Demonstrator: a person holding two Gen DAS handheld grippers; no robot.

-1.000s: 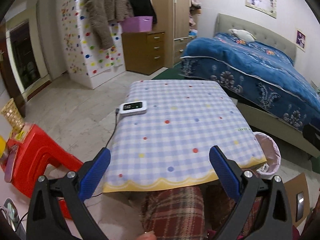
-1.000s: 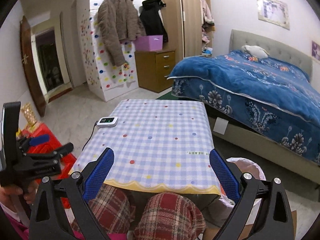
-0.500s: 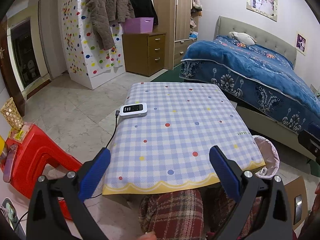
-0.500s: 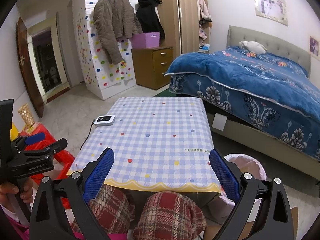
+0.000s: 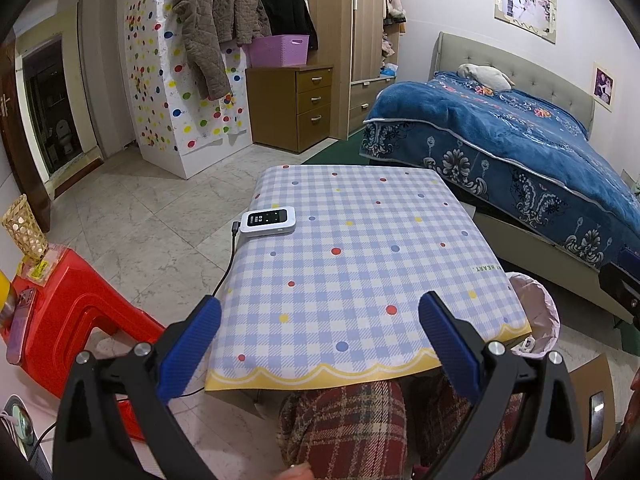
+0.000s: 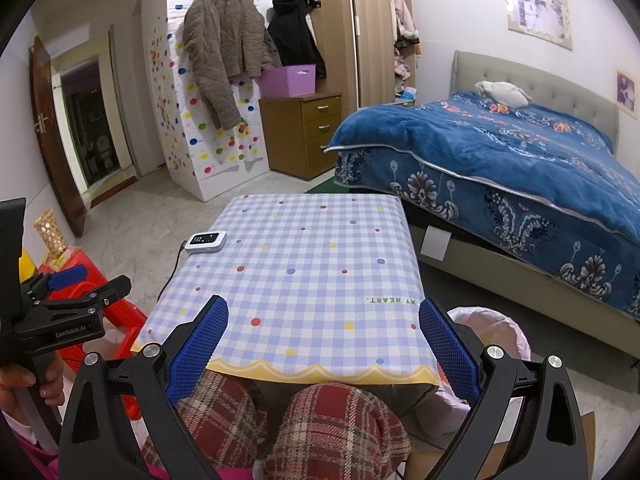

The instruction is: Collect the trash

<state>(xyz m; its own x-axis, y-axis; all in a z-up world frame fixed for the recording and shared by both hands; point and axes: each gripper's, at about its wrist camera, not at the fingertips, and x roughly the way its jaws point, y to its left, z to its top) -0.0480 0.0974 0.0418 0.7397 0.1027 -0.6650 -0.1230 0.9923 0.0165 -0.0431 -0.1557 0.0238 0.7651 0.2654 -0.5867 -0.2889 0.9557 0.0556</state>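
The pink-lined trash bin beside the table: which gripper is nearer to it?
Right. The right gripper hangs open with one finger just over the bin; the left gripper is open, farther toward the red stool.

Left gripper (image 5: 320,322): two black, angular arms with triangular cut-outs, each tipped with a blue, textured pad (image 5: 191,350). Silver screws (image 5: 494,347) sit at the arm joints. Right gripper (image 6: 323,330): identical build, blue mesh-patterned pads (image 6: 448,350), silver screws. From the right wrist view, the left unit's black body bears white "GenRobot.AI" lettering. Below the grippers, the person wears red plaid trousers (image 6: 332,424) and a magenta sleeve (image 6: 28,456).
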